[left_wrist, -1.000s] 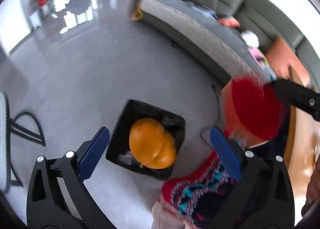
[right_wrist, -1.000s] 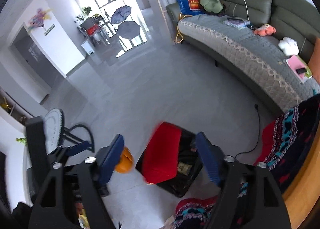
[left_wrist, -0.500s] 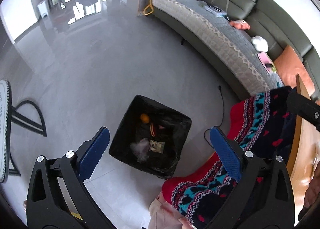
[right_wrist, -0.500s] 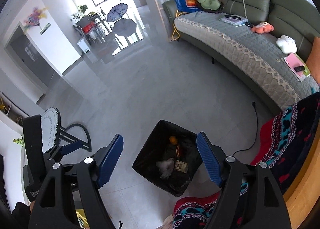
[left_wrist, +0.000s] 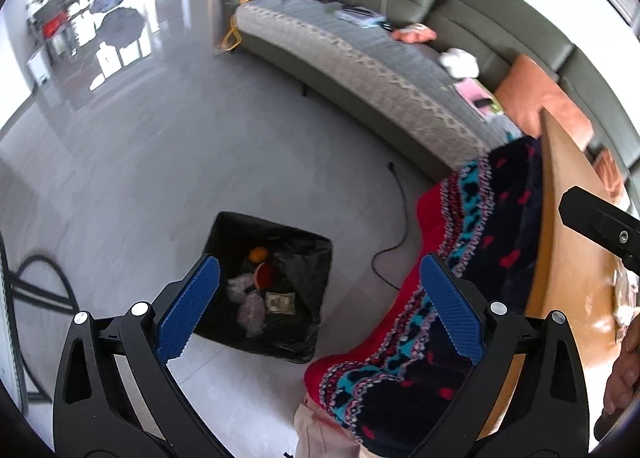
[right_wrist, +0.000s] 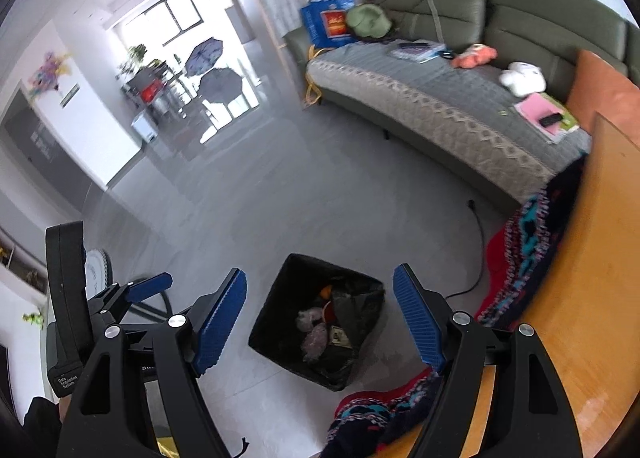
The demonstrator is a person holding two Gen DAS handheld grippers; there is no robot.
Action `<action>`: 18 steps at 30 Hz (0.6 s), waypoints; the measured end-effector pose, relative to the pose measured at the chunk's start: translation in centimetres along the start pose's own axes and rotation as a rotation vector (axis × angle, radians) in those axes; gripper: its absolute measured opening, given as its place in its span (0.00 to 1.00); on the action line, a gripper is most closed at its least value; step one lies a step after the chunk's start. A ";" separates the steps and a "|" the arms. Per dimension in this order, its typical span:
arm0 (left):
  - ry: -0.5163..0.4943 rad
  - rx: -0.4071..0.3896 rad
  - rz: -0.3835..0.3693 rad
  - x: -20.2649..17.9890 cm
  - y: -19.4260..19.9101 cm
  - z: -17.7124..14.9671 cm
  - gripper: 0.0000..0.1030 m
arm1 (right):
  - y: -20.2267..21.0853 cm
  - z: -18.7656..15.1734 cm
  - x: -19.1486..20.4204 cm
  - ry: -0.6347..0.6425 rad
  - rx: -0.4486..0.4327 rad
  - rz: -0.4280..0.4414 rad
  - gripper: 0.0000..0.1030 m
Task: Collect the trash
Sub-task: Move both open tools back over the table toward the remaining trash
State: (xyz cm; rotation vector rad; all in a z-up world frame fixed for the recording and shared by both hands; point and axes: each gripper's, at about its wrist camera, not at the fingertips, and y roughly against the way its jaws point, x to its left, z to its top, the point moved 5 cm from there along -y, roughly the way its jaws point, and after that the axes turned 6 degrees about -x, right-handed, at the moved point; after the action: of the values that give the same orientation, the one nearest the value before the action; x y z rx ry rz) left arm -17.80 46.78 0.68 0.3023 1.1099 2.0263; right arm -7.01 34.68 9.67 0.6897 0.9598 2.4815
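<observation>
Both the left gripper and right gripper stand released and empty above the black bin, which holds the trash on the floor. Judged step: drop complete. The next move calls for locating further trash, probably on the wooden table at right.

The left gripper points steeply downward, its blue-padded jaws spread wide with nothing between them. The right gripper tilts downward as well, jaws likewise wide apart and empty. In the right wrist view the left gripper's black body shows at the lower left. A hand shows at the left wrist view's right edge.
</observation>
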 end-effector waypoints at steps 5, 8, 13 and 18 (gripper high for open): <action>-0.076 -0.010 -0.055 -5.1 0.4 0.2 0.94 | 4.0 -0.3 -4.4 -0.066 -0.063 -0.054 0.77; -0.124 -0.010 -0.093 -8.7 0.6 -0.1 0.94 | 6.4 -0.8 -7.3 -0.106 -0.096 -0.091 0.77; -0.206 -0.002 -0.154 -14.6 0.8 -1.2 0.94 | 10.3 -2.3 -12.2 -0.177 -0.141 -0.155 0.77; -0.313 0.007 -0.222 -21.5 1.4 -2.9 0.94 | 14.1 -3.8 -17.0 -0.244 -0.182 -0.212 0.77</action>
State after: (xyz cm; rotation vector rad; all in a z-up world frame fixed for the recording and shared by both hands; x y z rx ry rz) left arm -5.85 28.77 3.41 0.4614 0.9122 1.7104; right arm 1.97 14.28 11.93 0.7661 0.6701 2.2050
